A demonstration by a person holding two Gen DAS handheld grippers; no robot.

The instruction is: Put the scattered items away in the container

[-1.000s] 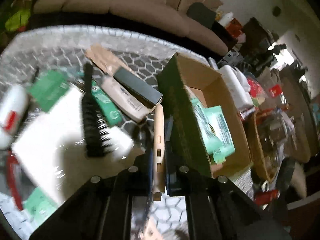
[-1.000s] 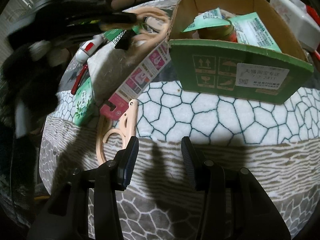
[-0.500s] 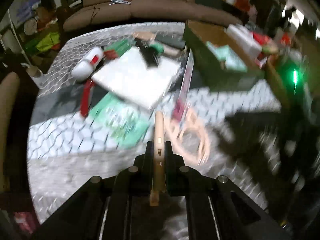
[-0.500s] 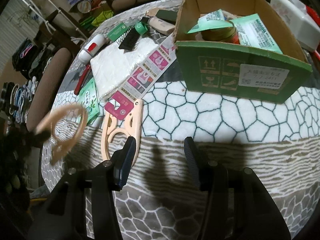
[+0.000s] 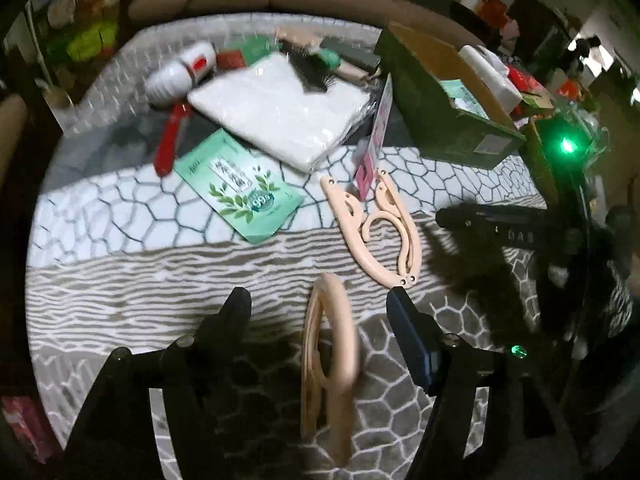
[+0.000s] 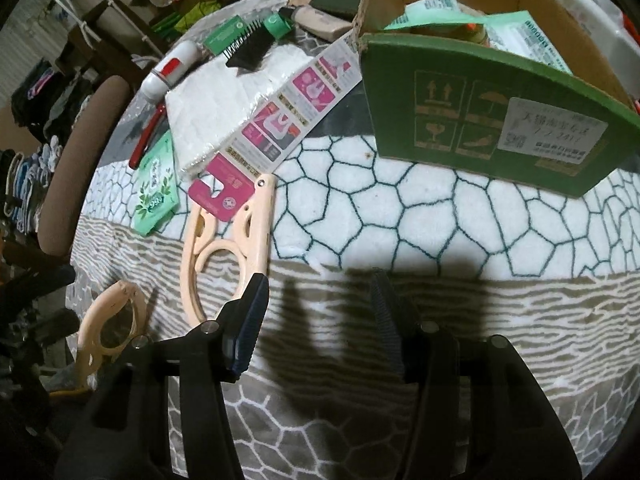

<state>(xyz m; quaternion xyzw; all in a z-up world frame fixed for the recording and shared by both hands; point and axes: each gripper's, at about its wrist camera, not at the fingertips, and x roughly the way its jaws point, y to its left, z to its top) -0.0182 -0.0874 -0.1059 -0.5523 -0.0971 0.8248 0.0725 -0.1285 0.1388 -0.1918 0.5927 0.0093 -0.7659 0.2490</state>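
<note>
My left gripper (image 5: 318, 308) hangs over the patterned cloth, its jaws opening. A beige folding hanger (image 5: 328, 360) stands on edge between them, and neither pad touches it. The right wrist view shows that same hanger (image 6: 108, 320) at the left. A second beige hanger (image 5: 380, 232) (image 6: 224, 248) lies flat on the cloth under a pink card (image 6: 276, 120). My right gripper (image 6: 318, 292) is just right of that hanger; its jaws are opening with nothing between them. The green cardboard box (image 5: 440, 120) (image 6: 480, 120) stands behind, with green packets inside.
Left of the box lie a white packet (image 5: 280, 108), a green leaf-print packet (image 5: 240, 192), a black brush (image 5: 308, 72), a white bottle with a red label (image 5: 180, 72) and a red-handled tool (image 5: 168, 144). A sofa and clutter surround the table.
My left gripper has swung away from the box toward the table's near side, and its jaws have sprung apart off the beige hanger. The right gripper has widened slightly and stayed in place.
</note>
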